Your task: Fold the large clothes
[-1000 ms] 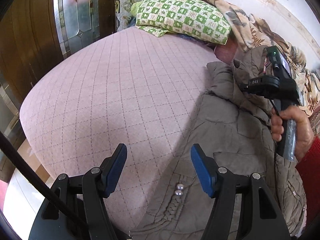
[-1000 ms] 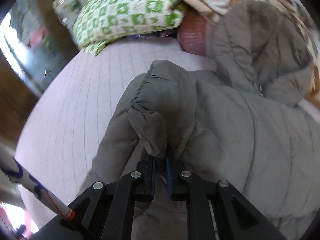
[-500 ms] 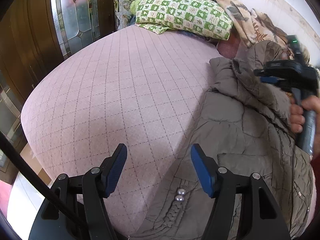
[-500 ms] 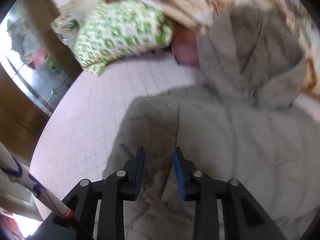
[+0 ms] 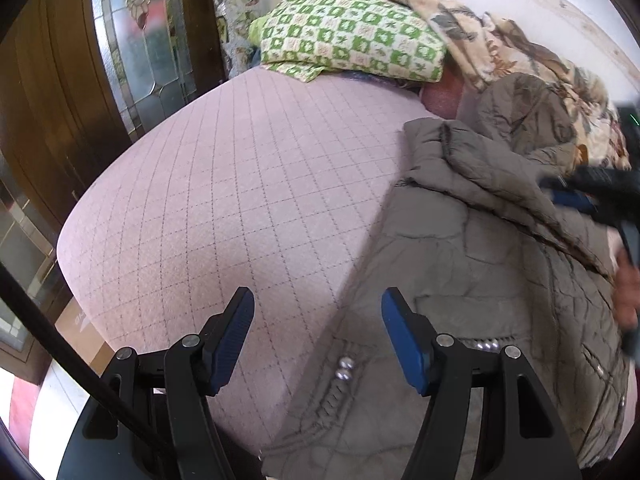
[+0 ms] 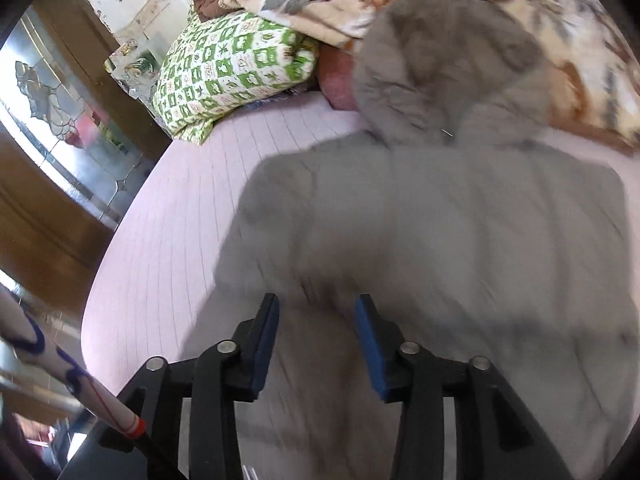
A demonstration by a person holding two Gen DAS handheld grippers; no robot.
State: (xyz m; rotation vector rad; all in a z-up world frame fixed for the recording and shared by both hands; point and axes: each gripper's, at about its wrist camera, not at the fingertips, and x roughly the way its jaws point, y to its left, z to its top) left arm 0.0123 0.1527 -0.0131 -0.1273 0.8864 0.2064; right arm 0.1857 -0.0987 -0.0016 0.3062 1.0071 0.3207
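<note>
A grey-brown quilted coat (image 5: 472, 264) lies on the pink quilted bed (image 5: 224, 184), hood toward the pillows, one sleeve folded across its body. My left gripper (image 5: 318, 334) hangs open over the coat's near left edge, close to its metal studs, holding nothing. In the right wrist view the coat (image 6: 460, 248) is blurred by motion and my right gripper (image 6: 316, 344) is open above its middle, empty. The right gripper (image 5: 592, 196) shows at the far right of the left wrist view, held by a hand (image 5: 626, 292).
A green checked pillow (image 5: 352, 40) and a floral blanket (image 5: 516, 56) are piled at the head of the bed. A red cushion (image 6: 336, 80) lies under them. A wooden door with leaded glass (image 5: 140, 40) stands left of the bed edge.
My right gripper let go of the sleeve it held, opened wider, and pulled back to the right. The sleeve now lies across the coat. The left gripper barely moved.
</note>
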